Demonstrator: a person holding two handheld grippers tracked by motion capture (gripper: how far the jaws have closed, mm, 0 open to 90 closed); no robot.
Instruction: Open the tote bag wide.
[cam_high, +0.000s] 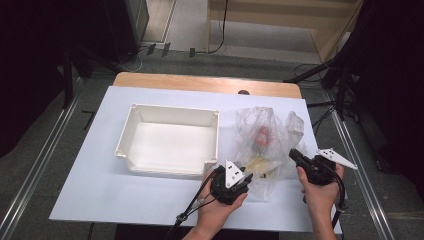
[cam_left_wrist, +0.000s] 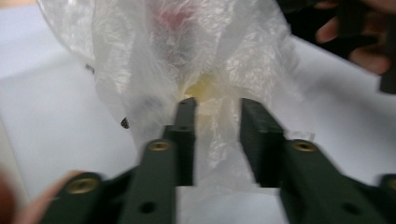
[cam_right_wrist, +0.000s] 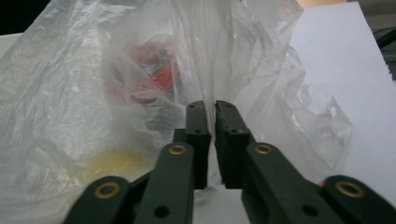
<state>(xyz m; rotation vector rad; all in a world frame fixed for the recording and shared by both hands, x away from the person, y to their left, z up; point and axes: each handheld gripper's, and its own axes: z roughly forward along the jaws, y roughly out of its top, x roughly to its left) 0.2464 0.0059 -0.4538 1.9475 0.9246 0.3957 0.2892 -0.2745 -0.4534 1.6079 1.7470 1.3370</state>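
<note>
A crumpled clear plastic bag (cam_high: 272, 117) lies on the white sheet, right of the tray. Inside it are a red item (cam_high: 261, 135) and a pale yellow item (cam_high: 258, 163), both blurred by the film. My left gripper (cam_high: 247, 175) is at the bag's near left edge, and a bunch of film (cam_left_wrist: 215, 135) is pinched between its jaws. From the near right, my right gripper (cam_high: 293, 154) has its jaws almost together on a fold of the bag (cam_right_wrist: 219, 56). The red item (cam_right_wrist: 156, 81) shows through the film beyond the right gripper (cam_right_wrist: 214, 106). The left gripper (cam_left_wrist: 217, 106) points at the yellow item (cam_left_wrist: 203, 88).
An empty white plastic tray (cam_high: 125, 136) stands left of the bag, close to my left hand. The white sheet (cam_high: 100, 195) covers a wooden table (cam_high: 200, 81). Black stands and cables sit on the floor around the table.
</note>
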